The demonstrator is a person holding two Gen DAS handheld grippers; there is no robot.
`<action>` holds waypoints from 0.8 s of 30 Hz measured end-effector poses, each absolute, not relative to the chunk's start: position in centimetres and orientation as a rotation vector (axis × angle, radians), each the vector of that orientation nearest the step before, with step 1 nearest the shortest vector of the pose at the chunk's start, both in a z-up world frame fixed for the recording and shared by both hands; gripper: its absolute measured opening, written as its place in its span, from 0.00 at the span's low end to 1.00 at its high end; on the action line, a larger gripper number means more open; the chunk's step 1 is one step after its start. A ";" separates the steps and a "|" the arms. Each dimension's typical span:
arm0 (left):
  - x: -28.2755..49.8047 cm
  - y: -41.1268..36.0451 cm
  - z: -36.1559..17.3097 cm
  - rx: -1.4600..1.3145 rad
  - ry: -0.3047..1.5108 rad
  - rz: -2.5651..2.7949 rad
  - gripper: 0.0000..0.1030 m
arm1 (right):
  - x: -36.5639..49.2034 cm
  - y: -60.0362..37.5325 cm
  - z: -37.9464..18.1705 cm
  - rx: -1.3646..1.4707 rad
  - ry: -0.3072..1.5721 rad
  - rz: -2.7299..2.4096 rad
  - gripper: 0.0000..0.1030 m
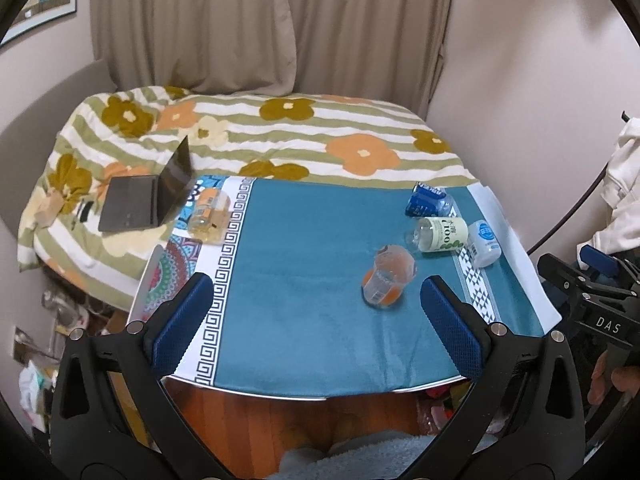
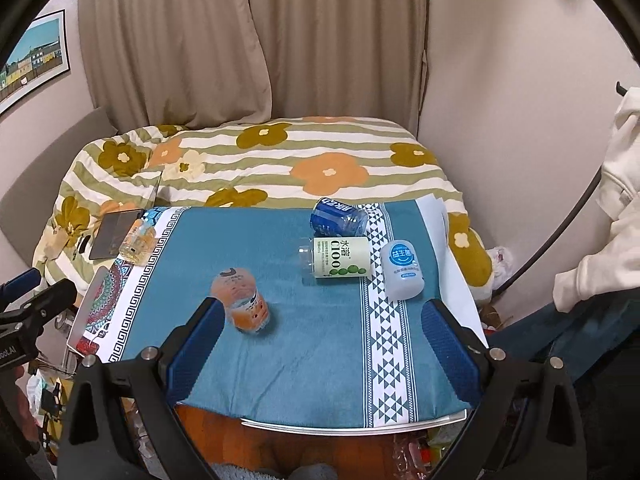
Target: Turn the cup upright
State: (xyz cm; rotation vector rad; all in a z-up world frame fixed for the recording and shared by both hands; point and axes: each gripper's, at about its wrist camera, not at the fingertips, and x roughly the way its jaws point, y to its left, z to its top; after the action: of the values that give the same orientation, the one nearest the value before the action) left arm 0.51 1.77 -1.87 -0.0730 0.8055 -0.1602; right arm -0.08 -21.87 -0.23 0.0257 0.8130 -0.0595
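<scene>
A clear plastic cup with an orange label (image 1: pixel 386 278) lies tipped on its side on the blue cloth of the table (image 1: pixel 300 280); it also shows in the right wrist view (image 2: pixel 242 300). My left gripper (image 1: pixel 316 320) is open and empty, hovering above the table's near edge, with the cup just beyond its right finger (image 1: pixel 452 328). My right gripper (image 2: pixel 320 340) is open and empty, with the cup close to its left finger (image 2: pixel 196 344).
A blue cup (image 2: pixel 338 216), a green-labelled C100 cup (image 2: pixel 340 258) and a white cup (image 2: pixel 402 270) lie on their sides at the table's right. A clear orange cup (image 1: pixel 210 216) stands at the far left corner. A laptop (image 1: pixel 148 196) rests on the flowered bed beyond.
</scene>
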 end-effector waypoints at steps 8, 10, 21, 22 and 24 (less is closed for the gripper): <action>0.0 1.9 -1.8 -0.079 0.793 -0.162 1.00 | -0.7 -21.3 0.3 0.017 0.791 -0.063 0.96; -0.2 1.9 -1.7 -0.078 0.790 -0.158 1.00 | -0.8 -21.2 0.3 0.018 0.789 -0.064 0.96; -0.7 2.0 -1.6 -0.085 0.766 -0.146 1.00 | -0.9 -21.1 0.3 0.018 0.789 -0.063 0.96; -0.7 2.0 -1.5 -0.085 0.765 -0.146 1.00 | -0.9 -21.1 0.3 0.019 0.789 -0.062 0.96; -0.7 2.0 -1.5 -0.086 0.762 -0.145 1.00 | -0.9 -21.1 0.3 0.019 0.788 -0.062 0.96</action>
State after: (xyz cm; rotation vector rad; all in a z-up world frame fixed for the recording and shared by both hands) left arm -0.68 2.01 -1.46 -0.0859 0.7618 -0.1448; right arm -0.91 -21.14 0.28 0.0194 0.7876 -0.0624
